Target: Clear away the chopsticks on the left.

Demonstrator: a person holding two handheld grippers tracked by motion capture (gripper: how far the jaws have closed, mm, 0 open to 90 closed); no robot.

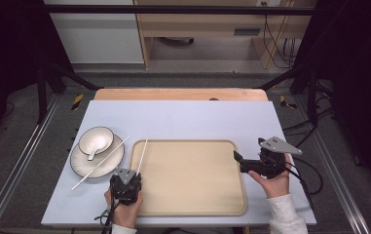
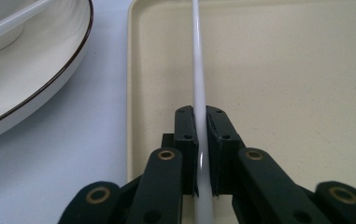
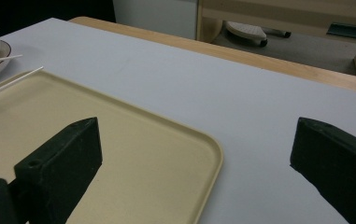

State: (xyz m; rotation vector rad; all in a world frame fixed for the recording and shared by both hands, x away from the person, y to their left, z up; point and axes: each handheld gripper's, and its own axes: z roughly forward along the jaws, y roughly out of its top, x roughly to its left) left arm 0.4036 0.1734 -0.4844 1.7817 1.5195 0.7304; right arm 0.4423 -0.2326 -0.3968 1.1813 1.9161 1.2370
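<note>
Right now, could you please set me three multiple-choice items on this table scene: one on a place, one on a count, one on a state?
1. Where does the bowl sit?
A. on the plate
B. in the tray
C. on the bare table

2. How many white chopsticks are there?
A. one
B. two
C. four

3. What state is the left gripper in?
A. open and empty
B. shut on a chopstick
C. shut on the spoon

Answers:
1 A, the bowl rests on the dark-rimmed plate left of the tray.
2 B, one chopstick lies across the plate, the other is held at the tray's left edge.
3 B, its fingers press the chopstick from both sides.
</note>
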